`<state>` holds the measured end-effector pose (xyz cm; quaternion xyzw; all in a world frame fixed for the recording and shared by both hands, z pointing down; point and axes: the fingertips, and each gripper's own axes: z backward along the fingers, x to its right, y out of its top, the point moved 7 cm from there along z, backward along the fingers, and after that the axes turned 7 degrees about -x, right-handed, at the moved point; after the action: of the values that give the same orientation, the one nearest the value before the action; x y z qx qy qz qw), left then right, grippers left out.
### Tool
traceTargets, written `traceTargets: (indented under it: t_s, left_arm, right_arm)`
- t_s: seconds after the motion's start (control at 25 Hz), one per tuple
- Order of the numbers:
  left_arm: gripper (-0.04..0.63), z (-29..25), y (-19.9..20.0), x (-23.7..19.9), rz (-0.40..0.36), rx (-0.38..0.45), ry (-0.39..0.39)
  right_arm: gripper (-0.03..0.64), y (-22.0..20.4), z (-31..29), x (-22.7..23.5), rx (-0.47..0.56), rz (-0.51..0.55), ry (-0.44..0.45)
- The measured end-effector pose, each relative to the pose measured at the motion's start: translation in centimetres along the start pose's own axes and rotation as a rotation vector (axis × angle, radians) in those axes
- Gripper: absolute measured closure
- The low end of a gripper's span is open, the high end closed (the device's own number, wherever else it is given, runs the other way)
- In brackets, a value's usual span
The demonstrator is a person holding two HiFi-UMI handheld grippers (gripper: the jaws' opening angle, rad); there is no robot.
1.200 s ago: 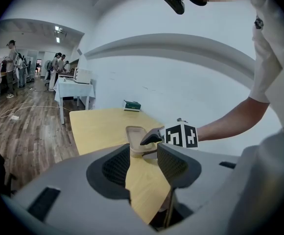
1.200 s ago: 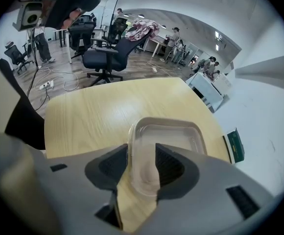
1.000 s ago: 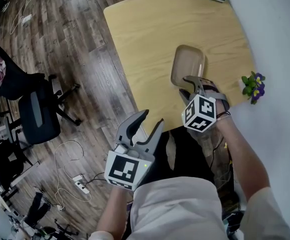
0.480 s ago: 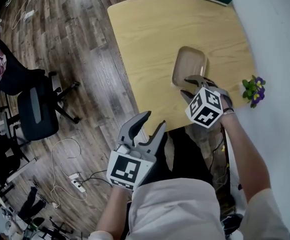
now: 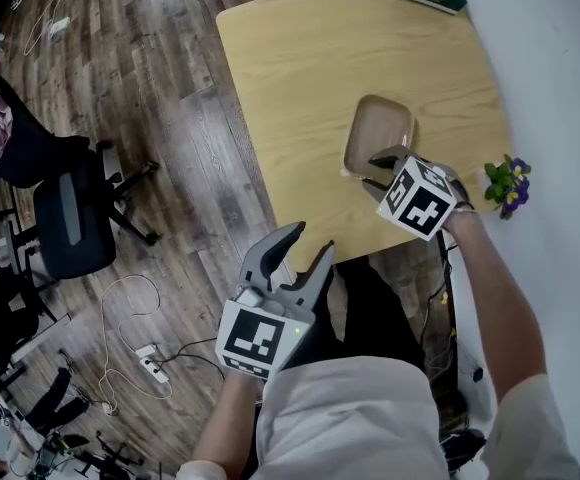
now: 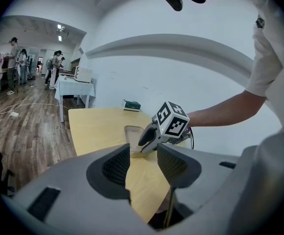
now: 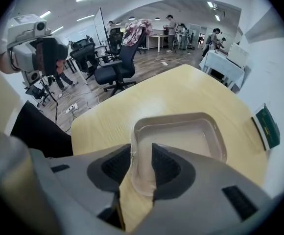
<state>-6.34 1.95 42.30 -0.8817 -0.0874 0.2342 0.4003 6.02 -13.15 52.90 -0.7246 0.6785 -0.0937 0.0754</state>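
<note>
On the table (image 5: pixel 300 58), right tool (image 5: pixel 375 171) pinches a clear tray (image 5: pixel 380 126) by its rim; left tool (image 5: pixel 300 245) gapes empty.

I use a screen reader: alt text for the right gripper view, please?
The right gripper grips the near rim of a clear plastic tray, a yellow table beneath it. Office chairs stand beyond.
</note>
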Motion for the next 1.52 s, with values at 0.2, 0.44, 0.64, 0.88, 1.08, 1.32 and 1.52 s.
traceTargets:
  t_s: [0.2, 0.44, 0.64, 0.88, 1.08, 1.32, 1.52]
  left_arm:
    - [0.433, -0.2, 0.3, -0.3, -0.004, -0.001, 0.000]
    - [0.433, -0.6, 0.6, -0.3, -0.004, 0.001, 0.000]
    - [0.433, -0.5, 0.6, -0.5, -0.005, 0.002, 0.003]
    - [0.433, -0.9, 0.3, -0.3, -0.010, 0.000, -0.003]
    - [0.433, -1.1, -0.1, -0.4, -0.002, -0.009, -0.001]
    - [0.433, -2.0, -1.3, -1.0, 0.025, -0.033, 0.008]
    - [0.433, -3.4, -2.5, -1.4, 0.048, -0.053, 0.007]
  right_arm:
    - [0.508, 0.1, 0.2, 0.1, 0.001, -0.008, 0.053]
    - [0.569, -0.5, -0.3, -0.4, 0.028, -0.092, 0.169]
    - [0.569, -0.5, -0.4, -0.8, 0.023, -0.129, 0.265]
    - [0.573, -0.7, -1.0, -1.4, 0.039, -0.249, 0.450]
    - [0.581, -0.7, -1.1, -1.4, 0.081, -0.346, 0.568]
    - [0.583, -0.4, -0.7, -1.7, 0.172, -0.433, 0.625]
    - [0.583, -0.2, 0.4, -2.1, 0.246, -0.470, 0.666]
